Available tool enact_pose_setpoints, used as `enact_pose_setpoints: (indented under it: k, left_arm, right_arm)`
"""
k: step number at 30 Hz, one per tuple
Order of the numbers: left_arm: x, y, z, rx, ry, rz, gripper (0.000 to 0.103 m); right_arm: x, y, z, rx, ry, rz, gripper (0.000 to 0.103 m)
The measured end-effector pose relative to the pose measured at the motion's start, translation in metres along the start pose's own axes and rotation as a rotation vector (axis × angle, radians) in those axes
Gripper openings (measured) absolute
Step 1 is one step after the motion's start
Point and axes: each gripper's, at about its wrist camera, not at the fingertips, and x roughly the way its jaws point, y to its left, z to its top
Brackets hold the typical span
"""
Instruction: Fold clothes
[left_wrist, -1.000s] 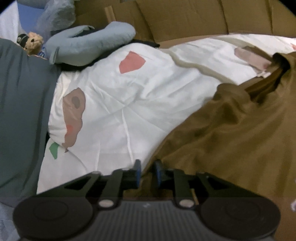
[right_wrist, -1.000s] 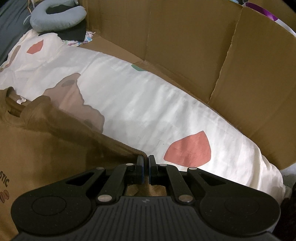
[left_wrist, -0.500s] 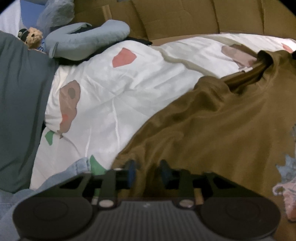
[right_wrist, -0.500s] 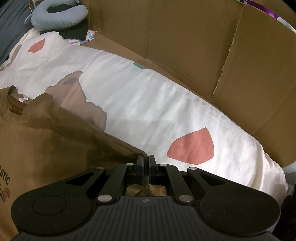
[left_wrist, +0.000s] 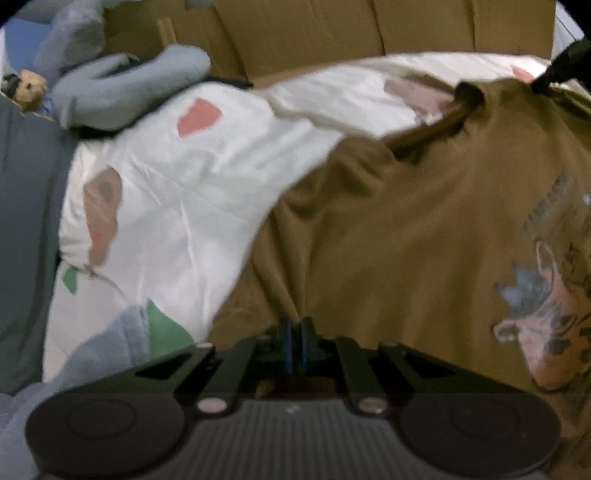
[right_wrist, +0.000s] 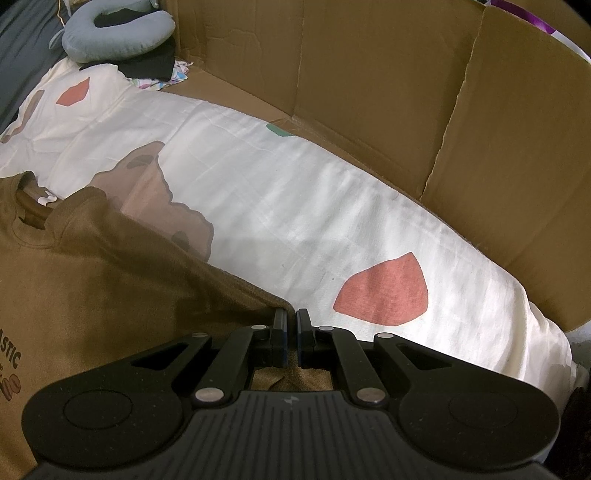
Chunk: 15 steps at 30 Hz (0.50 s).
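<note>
Left gripper (left_wrist: 294, 332): jaws now clenched on a pinch of the brown T-shirt (left_wrist: 406, 236), fabric puckering up into the pads. A second ago those jaws stood apart over the shirt's left edge; half a second ago they were wider yet, straddling the cloth. So the grasp on this side is newly made.

Right gripper (right_wrist: 291, 325): clamped on the shirt's opposite corner (right_wrist: 110, 280), cloth bunched between the pads. No change here across the earlier right-wrist frames; same pose, same bite.

Shirt position: spread print-side up on the white patterned duvet (right_wrist: 295, 206), collar toward the duvet's far edge, body toward the near edge. Right side lies near the cardboard wall (right_wrist: 369, 74); left side falls short of the duvet's left edge, where a light blue garment (left_wrist: 107, 343) pokes in at the near-left corner.

Other differences in the left view: the chest print now shows at right, where earlier only plain brown did, and the blue garment has come into frame. View is motion-blurred.

Judgement: both sides held, so the shirt looks ready for lifting or the first fold. Left bite looks small; it may slip under tension.
</note>
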Motion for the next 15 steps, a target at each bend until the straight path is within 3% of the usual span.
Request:
enact_pose_setpoints:
  k: [5, 15]
  left_arm:
    - [-0.002, 0.009, 0.0, -0.066, 0.004, -0.034, 0.013]
    - [-0.033, 0.021, 0.013, -0.105, -0.07, -0.004, 0.019]
  right_arm:
    - [0.0, -0.001, 0.0, -0.001, 0.003, 0.004, 0.002]
    - [0.001, -0.001, 0.0, -0.001, 0.002, 0.005, 0.002]
